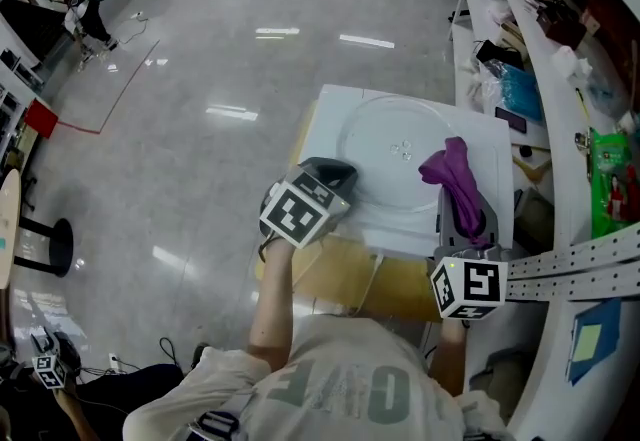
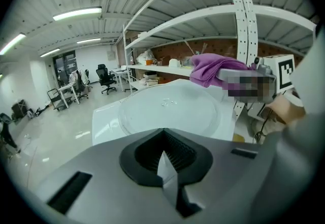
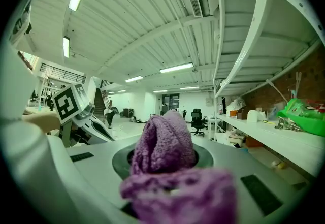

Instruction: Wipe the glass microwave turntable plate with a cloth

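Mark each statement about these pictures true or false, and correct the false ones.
1. The right gripper holds a purple cloth. True.
2. The plate stands on its edge. False: it lies flat on a white surface.
3. The left gripper grips the plate. False: its jaws are together with nothing between them, and the plate lies ahead of it.
4. Shelves stand at the person's right. True.
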`<state>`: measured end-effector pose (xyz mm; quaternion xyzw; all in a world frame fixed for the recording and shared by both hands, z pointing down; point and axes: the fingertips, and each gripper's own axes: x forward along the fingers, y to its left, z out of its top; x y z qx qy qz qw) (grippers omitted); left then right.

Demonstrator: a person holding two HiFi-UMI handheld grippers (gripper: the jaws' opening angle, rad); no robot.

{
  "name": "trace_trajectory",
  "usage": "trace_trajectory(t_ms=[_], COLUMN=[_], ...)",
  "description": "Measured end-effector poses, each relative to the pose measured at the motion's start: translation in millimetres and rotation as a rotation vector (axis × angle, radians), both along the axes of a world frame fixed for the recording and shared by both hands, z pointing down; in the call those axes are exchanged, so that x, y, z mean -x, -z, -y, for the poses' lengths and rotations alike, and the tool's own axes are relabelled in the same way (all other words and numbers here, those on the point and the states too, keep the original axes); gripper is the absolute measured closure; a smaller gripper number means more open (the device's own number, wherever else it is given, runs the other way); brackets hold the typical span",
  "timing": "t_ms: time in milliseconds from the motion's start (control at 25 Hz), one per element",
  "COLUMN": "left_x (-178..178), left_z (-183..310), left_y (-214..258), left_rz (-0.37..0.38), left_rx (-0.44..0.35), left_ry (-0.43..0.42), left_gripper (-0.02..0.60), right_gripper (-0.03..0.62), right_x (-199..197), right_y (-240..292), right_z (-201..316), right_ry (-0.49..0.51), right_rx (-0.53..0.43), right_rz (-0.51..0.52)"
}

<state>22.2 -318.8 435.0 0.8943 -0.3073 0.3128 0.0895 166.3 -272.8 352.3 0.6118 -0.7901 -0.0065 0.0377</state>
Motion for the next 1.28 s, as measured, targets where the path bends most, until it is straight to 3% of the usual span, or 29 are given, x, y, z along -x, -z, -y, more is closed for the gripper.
trace_trajectory(t_ms=[280,400,760,1000,1280], left_x=[0,1,9,19,23], left_z=[-12,-19,-43,-54,-58], left_y=[-2,-1,0,0,2], left_rz=[0.011,0.015,0.012,-0.044,-0.168], left_rx=[0.034,0.011,0.005,-0.048,-0.145], left_ry=[-0.019,-0.025,0.026,0.114,0.198], left_gripper=[0.581,0.581,0.581,0.581,0.581], right_gripper=[0.537,0.537,0.537,0.537,0.537], right_x=[1,2,16,20,37], right_y=[-1,-1,-4,-12,-13], right_z=[-6,-10,-36,-54,-62], right_ry=[0.001,0.003,0.031,0.047,0.101], right_rx=[0.008,0.007,0.018,0.041,0.046], right_rz=[0.000,-0.002,-0.019,-0.014,-0.038])
